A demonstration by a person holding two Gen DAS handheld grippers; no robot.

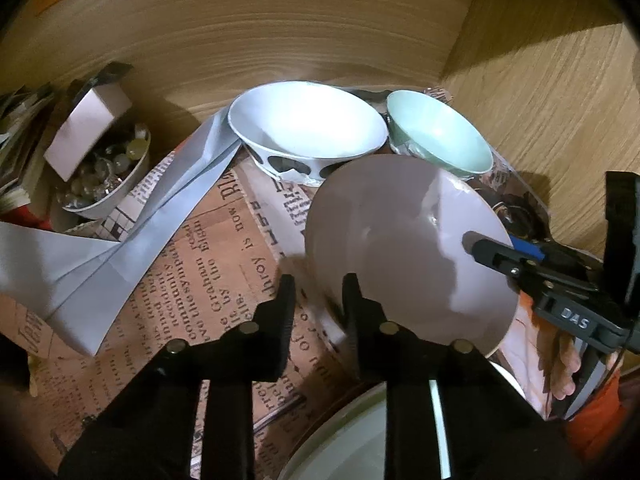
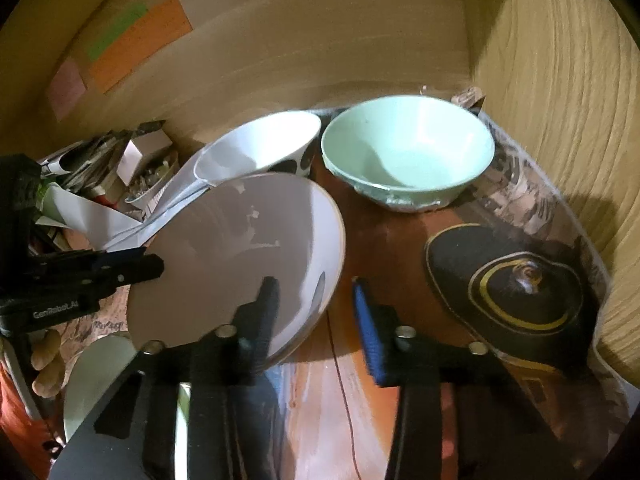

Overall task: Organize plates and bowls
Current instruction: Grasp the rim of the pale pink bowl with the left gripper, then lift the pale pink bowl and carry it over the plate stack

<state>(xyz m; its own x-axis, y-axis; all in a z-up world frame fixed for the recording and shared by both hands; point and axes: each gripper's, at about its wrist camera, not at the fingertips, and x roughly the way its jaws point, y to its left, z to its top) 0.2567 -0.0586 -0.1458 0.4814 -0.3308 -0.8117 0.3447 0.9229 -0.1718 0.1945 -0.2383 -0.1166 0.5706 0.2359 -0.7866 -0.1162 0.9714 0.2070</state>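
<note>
A pale grey bowl (image 1: 400, 240) (image 2: 240, 248) hangs tilted above the newspaper-lined shelf, held from both sides. My left gripper (image 1: 320, 300) (image 2: 150, 268) is shut on its left rim, one finger inside and one outside. My right gripper (image 2: 314, 294) (image 1: 504, 249) pinches the opposite rim, with its black finger inside the bowl and its blue pad (image 2: 366, 320) outside. Behind it stand a white bowl with black spots (image 1: 308, 128) (image 2: 260, 144) and a mint-green bowl (image 1: 440, 136) (image 2: 408, 152). A pale green plate (image 1: 352, 440) (image 2: 96, 376) lies below, near me.
Wooden cabinet walls (image 1: 540, 80) close in at the back and right. At the left are a small bowl of glass beads (image 1: 108, 176), a pale box (image 1: 88, 128) and folded grey paper strips (image 1: 80, 264). A black oval shape with gold rings (image 2: 512, 280) shows on the liner at the right.
</note>
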